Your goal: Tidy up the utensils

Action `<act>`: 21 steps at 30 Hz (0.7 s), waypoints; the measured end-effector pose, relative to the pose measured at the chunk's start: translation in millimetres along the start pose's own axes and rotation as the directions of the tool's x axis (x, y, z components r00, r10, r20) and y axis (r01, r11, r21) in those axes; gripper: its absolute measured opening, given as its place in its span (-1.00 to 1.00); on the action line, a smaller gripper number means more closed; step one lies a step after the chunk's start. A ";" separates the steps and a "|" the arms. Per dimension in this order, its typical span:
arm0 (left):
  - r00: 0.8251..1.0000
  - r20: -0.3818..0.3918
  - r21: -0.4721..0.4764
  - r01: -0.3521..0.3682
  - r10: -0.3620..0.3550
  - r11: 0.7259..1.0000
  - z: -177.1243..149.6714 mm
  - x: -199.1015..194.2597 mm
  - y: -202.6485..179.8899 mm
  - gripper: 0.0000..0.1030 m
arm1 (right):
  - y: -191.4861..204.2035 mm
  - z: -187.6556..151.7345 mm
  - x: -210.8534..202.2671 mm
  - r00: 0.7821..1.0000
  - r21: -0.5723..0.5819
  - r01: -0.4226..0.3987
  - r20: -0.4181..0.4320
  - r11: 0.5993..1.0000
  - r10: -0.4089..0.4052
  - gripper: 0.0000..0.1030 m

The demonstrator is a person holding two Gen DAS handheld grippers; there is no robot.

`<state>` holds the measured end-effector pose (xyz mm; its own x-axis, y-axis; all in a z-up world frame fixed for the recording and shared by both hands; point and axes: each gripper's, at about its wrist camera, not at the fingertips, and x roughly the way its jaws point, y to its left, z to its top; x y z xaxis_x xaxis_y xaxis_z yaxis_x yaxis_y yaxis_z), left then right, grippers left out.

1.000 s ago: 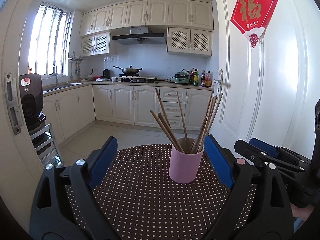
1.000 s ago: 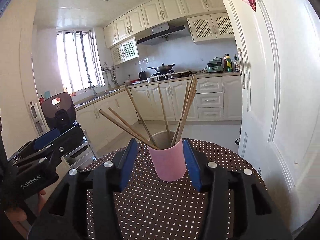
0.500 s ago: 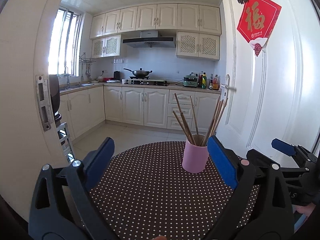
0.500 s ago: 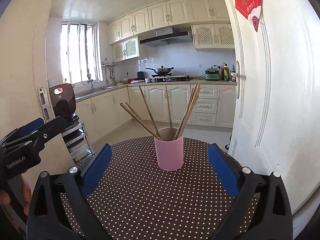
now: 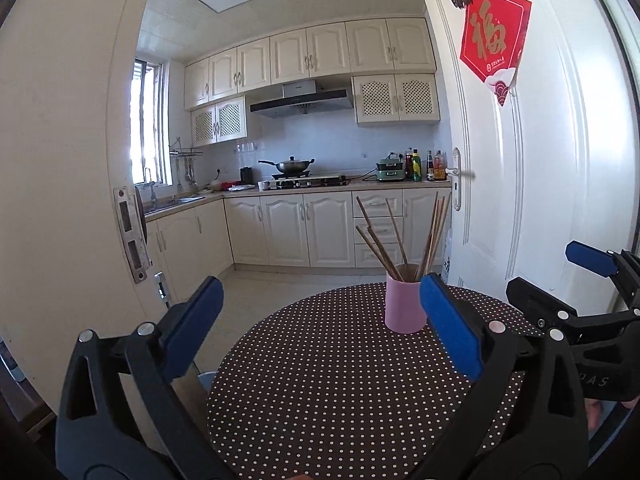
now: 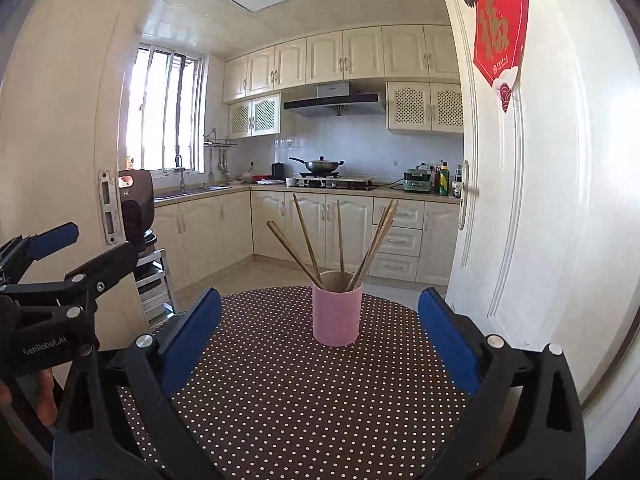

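Observation:
A pink cup [image 5: 404, 306] [image 6: 337, 316] stands upright on a round table with a brown dotted cloth [image 5: 320, 380] [image 6: 288, 400]. Several wooden chopsticks [image 5: 394, 240] [image 6: 340, 240] fan out of it. My left gripper [image 5: 318, 300] is back from the cup, which sits by its right pad; its jaws are opening and hold nothing. My right gripper [image 6: 320, 300] is open and lined up with the cup, which stands apart beyond its pads. Each gripper shows at the edge of the other's view: the right gripper [image 5: 560, 280] and the left gripper [image 6: 68, 256].
A white door [image 5: 540, 200] [image 6: 540, 220] stands open close to the table's right. A door frame [image 5: 60, 200] is on the left, with a black appliance [image 6: 136, 200] on a metal rack. Kitchen cabinets and a tiled floor lie beyond. A person's hand [image 6: 40, 396] holds the left gripper.
Both grippers have drawn back from the cup, which looks smaller and farther. The right jaws, close around the cup a second ago, have spread wide. The cup has stayed put.

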<state>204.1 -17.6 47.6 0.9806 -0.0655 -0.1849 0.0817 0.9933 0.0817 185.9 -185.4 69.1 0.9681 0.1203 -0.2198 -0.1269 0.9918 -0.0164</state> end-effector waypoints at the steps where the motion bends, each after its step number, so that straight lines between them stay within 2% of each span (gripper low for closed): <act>1: 1.000 0.004 -0.003 -0.001 0.001 1.000 0.4 -2.5 0.7 0.87 | 1.2 1.0 -3.9 1.000 -0.002 0.004 0.013 1.000 -0.003 0.84; 4: 0.999 0.028 0.009 -0.025 0.025 1.000 2.7 -10.1 1.3 0.88 | 4.7 5.7 -13.4 0.999 -0.023 0.019 0.041 1.000 -0.018 0.84; 9: 0.999 0.051 -0.002 -0.009 0.010 1.000 5.2 -20.5 3.4 0.87 | 7.2 10.1 -23.4 0.997 -0.022 0.020 0.081 1.000 -0.019 0.84; 21: 0.997 0.080 -0.004 -0.014 0.014 1.000 9.1 -25.3 4.8 0.87 | 12.0 9.4 -24.8 0.996 -0.037 0.026 0.087 0.999 -0.022 0.84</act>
<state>181.3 -12.1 61.5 0.9928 -0.0589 -0.1046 0.0675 0.9945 0.0803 162.4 -176.1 83.5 0.9858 0.1015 -0.1338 -0.1101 0.9922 -0.0581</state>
